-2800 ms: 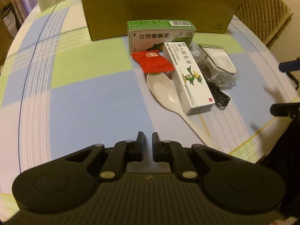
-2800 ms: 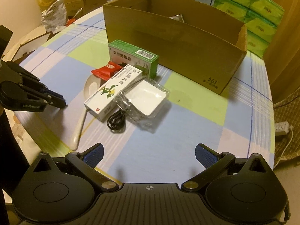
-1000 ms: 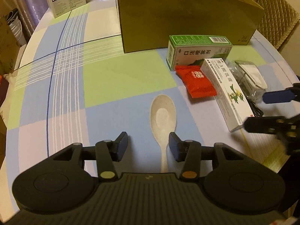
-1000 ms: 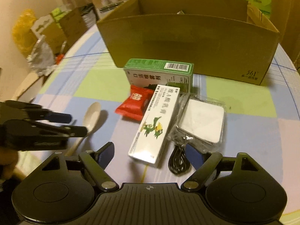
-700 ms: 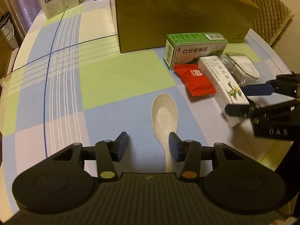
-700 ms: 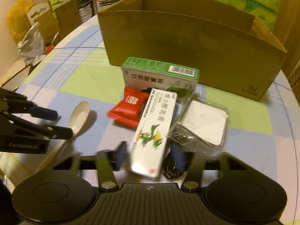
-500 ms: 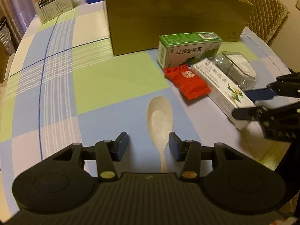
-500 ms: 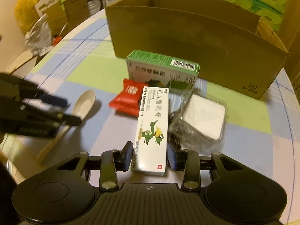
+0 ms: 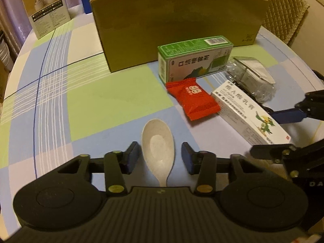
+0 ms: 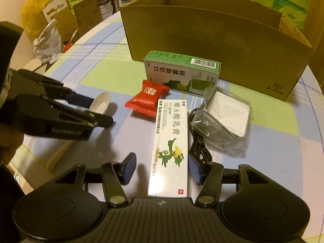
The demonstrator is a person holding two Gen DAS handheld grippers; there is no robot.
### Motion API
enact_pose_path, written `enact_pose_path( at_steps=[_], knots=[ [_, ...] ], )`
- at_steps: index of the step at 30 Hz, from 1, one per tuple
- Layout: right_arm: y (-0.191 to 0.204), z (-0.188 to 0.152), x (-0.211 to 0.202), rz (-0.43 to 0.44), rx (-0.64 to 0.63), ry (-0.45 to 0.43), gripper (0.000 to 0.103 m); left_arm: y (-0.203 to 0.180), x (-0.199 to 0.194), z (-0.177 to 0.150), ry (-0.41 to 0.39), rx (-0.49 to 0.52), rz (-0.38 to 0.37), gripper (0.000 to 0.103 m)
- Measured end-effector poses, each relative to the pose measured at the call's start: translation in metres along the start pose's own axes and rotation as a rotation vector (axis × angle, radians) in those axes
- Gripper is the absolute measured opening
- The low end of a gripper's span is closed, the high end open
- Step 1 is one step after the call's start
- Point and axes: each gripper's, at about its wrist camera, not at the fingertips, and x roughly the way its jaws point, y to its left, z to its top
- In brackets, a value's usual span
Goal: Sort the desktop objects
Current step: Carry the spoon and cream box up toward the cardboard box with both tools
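The left tool now sits low over the desk with its jaws parted on either side of the pale spoon, bowl between the pads, nothing gripped yet; a few seconds back those jaws were nearly shut and well short of the spoon, so it has opened and moved in. The right tool has done likewise: its jaws, spread wide earlier, have narrowed and now bracket the near end of the white ointment box, still apart from its sides as far as can be seen. By my reading both are a squeeze away from a pickup, with the cardboard carton the likely destination. Taking that carton as landmark, in front of it lie five loose things, one of each: a green carton-style medicine box nearest its wall, a red snack packet just in front of that, the white ointment box beside the packet, a clear-wrapped charger with black cable to the right, and the spoon farthest out on the left
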Motion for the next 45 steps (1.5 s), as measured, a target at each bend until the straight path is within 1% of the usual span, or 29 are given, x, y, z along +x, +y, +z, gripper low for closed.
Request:
enact_pose_path(
  at_steps=[1, 2, 8, 13, 19, 20, 21, 25, 28, 30, 35, 45],
  knots=[
    [-0.001, 0.0, 0.001, 0.001, 0.007, -0.003, 0.053, -0.001, 0.0, 0.0, -0.003, 0.007, 0.001, 0.028],
    [-0.001, 0.001, 0.002, 0.0, 0.013, -0.005, 0.053, -0.002, -0.001, 0.0, -0.005, 0.011, 0.002, 0.027],
    [-0.004, 0.004, 0.005, 0.004, 0.036, -0.018, 0.053, -0.001, -0.003, -0.002, -0.008, 0.012, 0.009, 0.027],
    [-0.005, 0.004, 0.005, 0.0, 0.044, -0.029, 0.053, -0.003, -0.005, -0.006, -0.017, 0.023, 0.056, 0.035],
    [-0.007, 0.004, 0.006, 0.001, 0.059, -0.036, 0.053, -0.003, -0.006, -0.009, -0.024, -0.015, 0.079, 0.035],
    [-0.007, 0.004, 0.006, 0.001, 0.061, -0.037, 0.053, -0.004, -0.006, -0.008, -0.024, -0.016, 0.083, 0.033],
    [-0.007, 0.004, 0.006, 0.0, 0.063, -0.038, 0.053, -0.006, -0.006, -0.008, -0.023, -0.015, 0.084, 0.029],
    [-0.007, 0.006, 0.007, 0.001, 0.069, -0.038, 0.053, -0.01, -0.006, -0.005, -0.011, -0.008, 0.099, 0.027],
    [-0.007, 0.007, 0.007, -0.001, 0.063, -0.033, 0.053, -0.006, -0.007, -0.004, -0.005, -0.031, 0.088, 0.027],
    [-0.006, 0.007, 0.006, -0.011, 0.049, -0.036, 0.035, -0.004, -0.01, -0.004, -0.008, -0.037, 0.086, 0.027],
    [-0.005, 0.005, -0.001, -0.012, 0.02, -0.047, 0.035, 0.001, -0.024, -0.003, -0.029, -0.065, 0.074, 0.027],
    [-0.009, 0.005, -0.03, 0.002, 0.04, -0.102, 0.035, -0.003, -0.052, 0.007, -0.079, -0.069, 0.064, 0.027]
  ],
)
